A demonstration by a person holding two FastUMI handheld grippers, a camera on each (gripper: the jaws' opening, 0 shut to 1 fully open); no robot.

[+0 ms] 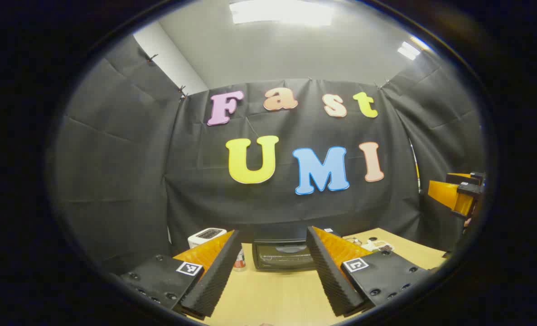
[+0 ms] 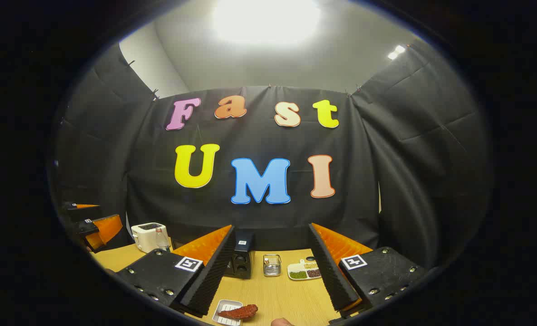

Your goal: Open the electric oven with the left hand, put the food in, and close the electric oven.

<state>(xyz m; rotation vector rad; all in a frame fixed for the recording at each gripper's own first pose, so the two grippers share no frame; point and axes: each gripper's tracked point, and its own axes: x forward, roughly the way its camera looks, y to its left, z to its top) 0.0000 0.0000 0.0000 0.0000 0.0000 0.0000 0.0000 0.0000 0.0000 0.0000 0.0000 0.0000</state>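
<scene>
Electric oven (image 1: 285, 255) sits at the back of the desk (image 1: 277, 294), door closed, dead centre between the left gripper (image 1: 273, 271) fingers in the left gripper view. Left gripper is level, raised over the desk, aimed straight at the oven but well short of it; jaws spread wide, nothing between them. Food (image 2: 239, 311), one reddish-brown piece, lies on one small white tray (image 2: 226, 313) near the desk's front edge in the right gripper view, just inside the right gripper's left finger. Right gripper (image 2: 270, 271) also level and held above the desk, jaws spread wide, empty.

Counts, right gripper view: 1 oven seen as a dark box w/ knobs (image 2: 241, 260), 1 metal wire holder (image 2: 272, 265) beside it, 1 divided dish (image 2: 304, 270) w/ green and dark fillings, 1 white toaster (image 2: 148, 235) far left w/ 1 clear bottle (image 2: 160, 240) in front of it. The other gripper (image 2: 94, 228) shows at the far left edge there, apart from everything.

Left gripper view: 1 toaster (image 1: 206, 235) left of the oven, 1 small bottle (image 1: 239, 261) beside the oven's left side, some small items (image 1: 373, 244) to the right, too small to tell. The other gripper (image 1: 458, 194) shows at the right edge, held high.
</scene>
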